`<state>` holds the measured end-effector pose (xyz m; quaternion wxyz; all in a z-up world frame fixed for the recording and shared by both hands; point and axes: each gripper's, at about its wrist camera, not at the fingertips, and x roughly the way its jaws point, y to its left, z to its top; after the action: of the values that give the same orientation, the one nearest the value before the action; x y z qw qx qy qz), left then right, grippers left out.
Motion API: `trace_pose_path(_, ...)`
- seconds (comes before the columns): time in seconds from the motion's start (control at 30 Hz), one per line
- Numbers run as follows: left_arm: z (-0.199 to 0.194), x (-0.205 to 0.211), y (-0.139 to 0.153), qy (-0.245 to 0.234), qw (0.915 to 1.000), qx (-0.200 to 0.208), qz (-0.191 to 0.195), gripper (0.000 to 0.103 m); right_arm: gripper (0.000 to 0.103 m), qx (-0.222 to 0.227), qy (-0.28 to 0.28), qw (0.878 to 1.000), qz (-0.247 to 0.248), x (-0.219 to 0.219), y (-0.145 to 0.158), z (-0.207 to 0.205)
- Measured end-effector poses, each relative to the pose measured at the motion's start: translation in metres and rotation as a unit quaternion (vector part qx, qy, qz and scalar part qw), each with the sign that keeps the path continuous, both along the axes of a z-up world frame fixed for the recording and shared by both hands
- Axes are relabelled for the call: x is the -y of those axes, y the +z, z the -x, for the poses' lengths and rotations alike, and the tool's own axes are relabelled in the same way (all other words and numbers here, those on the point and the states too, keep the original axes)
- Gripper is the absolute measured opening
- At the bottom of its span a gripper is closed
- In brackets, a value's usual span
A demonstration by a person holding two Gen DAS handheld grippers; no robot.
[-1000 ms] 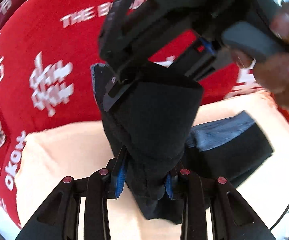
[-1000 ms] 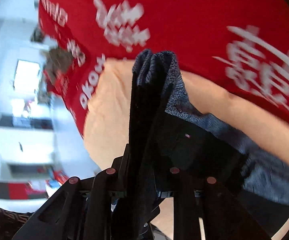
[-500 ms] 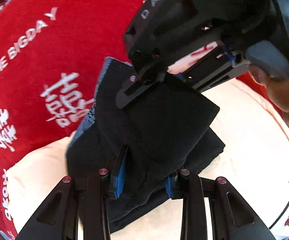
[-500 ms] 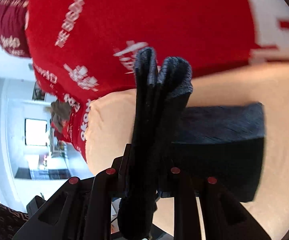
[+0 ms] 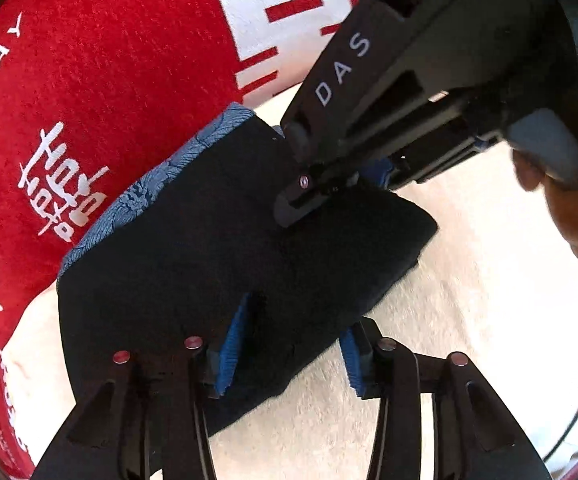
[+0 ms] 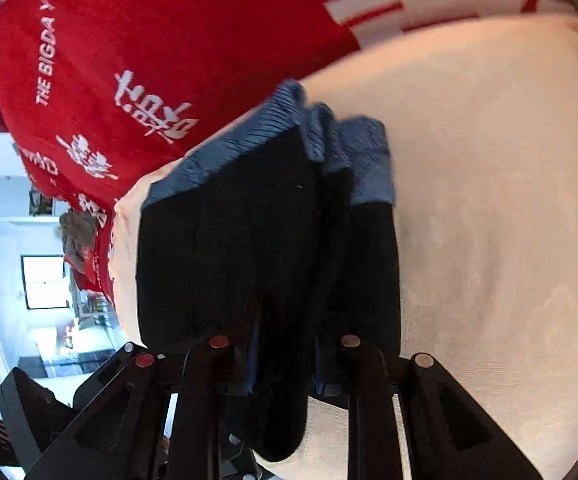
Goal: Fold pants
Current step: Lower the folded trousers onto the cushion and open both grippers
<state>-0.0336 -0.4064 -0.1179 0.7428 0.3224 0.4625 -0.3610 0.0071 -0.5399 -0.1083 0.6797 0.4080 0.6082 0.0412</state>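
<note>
A: Left wrist view. State of the left gripper (image 5: 289, 344)?

B: Its blue-padded fingers (image 5: 229, 344) are set a moderate width apart, with a thick fold of the pants (image 5: 217, 248) between them. The near pad presses into the dark cloth; the far pad sits at the fold's edge. It is gripping the pants.

A: Location of the pants relative to it?

B: Directly ahead of the fingers and between them, folded into a compact dark bundle with a lighter blue patterned band along the far-left edge. The bundle lies on the cream surface (image 5: 469, 280), which meets a red printed cloth (image 5: 109, 80) beyond.

A: Anything else ahead?

B: The right gripper (image 5: 321, 196) enters from the upper right, its tip down on the far end of the bundle. A hand (image 5: 577, 208) holds its grey handle.

A: Right wrist view. State of the right gripper (image 6: 283, 364)?

B: Narrow gap, filled with several layers of pants (image 6: 249, 240). It is clamped on them.

A: Position of the pants here?

B: Between the fingers and extending ahead and to their left, blue band farthest out, on the cream surface (image 6: 489, 200). The red printed cloth (image 6: 169, 40) lies beyond and to the left.
</note>
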Motion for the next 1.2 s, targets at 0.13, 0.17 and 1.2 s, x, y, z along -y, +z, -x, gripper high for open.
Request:
trace_pose_path(0.13,-0.001,-0.025,0.017,0.001,0.9992,-0.028,0.027,0.065,0.023,0.000,-0.009,1.000,0.009,-0.002,0.003,0.006)
trace_pose_path(0.17,-0.002,-0.033,0.022,0.006,0.9991,-0.032,0.028,0.065,0.023,0.000,-0.006,1.000,0.015,-0.003,0.005,0.009)
trace_pose_path(1.2,-0.086,-0.157,0.002,0.203,0.9651,-0.166,-0.002,0.081,0.032,-0.062,-0.036,0.976,0.207,-0.071,0.072,0.044)
